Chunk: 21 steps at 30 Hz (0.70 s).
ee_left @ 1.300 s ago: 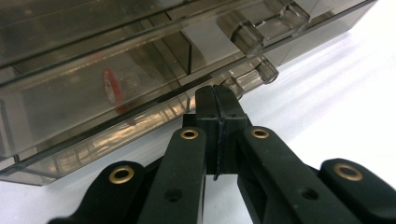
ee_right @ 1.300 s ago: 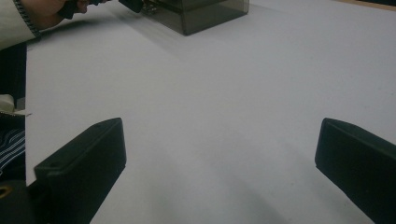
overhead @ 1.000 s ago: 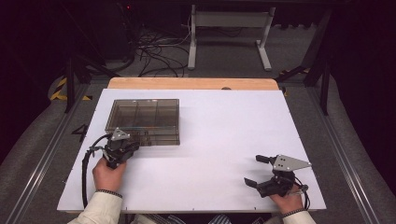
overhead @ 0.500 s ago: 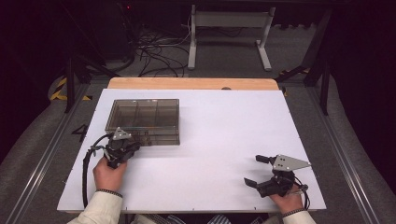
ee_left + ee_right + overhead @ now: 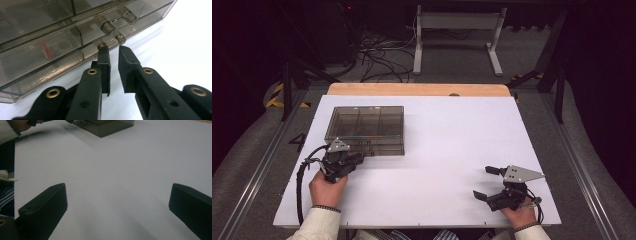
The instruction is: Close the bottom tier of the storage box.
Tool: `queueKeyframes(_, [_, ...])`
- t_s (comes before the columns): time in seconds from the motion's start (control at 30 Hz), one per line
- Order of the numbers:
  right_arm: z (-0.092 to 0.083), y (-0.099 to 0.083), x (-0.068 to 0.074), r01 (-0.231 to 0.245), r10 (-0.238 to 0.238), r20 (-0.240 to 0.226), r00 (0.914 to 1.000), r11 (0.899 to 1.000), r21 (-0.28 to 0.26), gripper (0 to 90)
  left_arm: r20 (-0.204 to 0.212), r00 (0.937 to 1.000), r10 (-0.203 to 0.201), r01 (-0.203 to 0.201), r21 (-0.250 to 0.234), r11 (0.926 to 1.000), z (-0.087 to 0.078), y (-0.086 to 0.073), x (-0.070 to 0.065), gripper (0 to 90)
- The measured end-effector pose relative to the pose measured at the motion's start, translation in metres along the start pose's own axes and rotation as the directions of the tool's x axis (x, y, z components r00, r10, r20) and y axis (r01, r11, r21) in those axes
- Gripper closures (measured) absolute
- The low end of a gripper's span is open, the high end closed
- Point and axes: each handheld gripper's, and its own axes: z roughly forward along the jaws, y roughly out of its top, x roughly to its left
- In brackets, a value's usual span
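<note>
Left jaws: my left gripper point(image 5: 113, 53) has a narrow gap, pinching nothing, tips at the box's front latch point(image 5: 117, 26).
Right jaws: my right gripper point(image 5: 490, 182) is spread wide, empty, near the table's point(image 5: 452, 150) near right corner.
Box: smoky compartment box point(image 5: 367, 127) closed, toward the far left.
Change: nothing has moved over the last second; I judge the latch unopened.

A smoky clear plastic box point(image 5: 367, 129) with compartments sits on the left half of the white table point(image 5: 452, 150). The left gripper point(image 5: 357, 159), held in the person's left hand point(image 5: 327, 186), is right at the box's near edge. The right gripper point(image 5: 484, 182) rests near the table's front right corner, well apart from the box, its jaws spread wide.
</note>
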Motion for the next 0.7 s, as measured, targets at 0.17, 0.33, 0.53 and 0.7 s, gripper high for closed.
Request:
queueKeyframes(0.17, [0.000,0.000,0.000,0.003,-0.003,-0.001,1.0000,1.000,0.000,2.4,0.012,0.9998,0.014,-0.015,0.010,0.9998,-0.004,0.001,-0.006,72.7])
queueKeyframes(0.33, [0.000,0.000,0.000,0.000,0.000,-0.002,1.0000,1.000,-0.003,2.4,0.049,0.9983,0.030,-0.030,-0.011,0.9995,-0.012,0.000,-0.012,66.1])
queueKeyframes(0.53, [0.000,0.000,0.000,0.000,0.000,0.000,1.0000,1.000,-0.006,2.4,0.085,0.9945,0.063,-0.057,-0.071,0.9959,-0.023,-0.001,-0.021,54.4])
queueKeyframes(0.7, [-0.001,-0.001,0.000,0.000,0.000,0.001,1.0000,1.000,-0.012,2.4,0.142,0.9850,0.098,-0.081,-0.121,0.9893,-0.025,-0.001,-0.029,40.9])
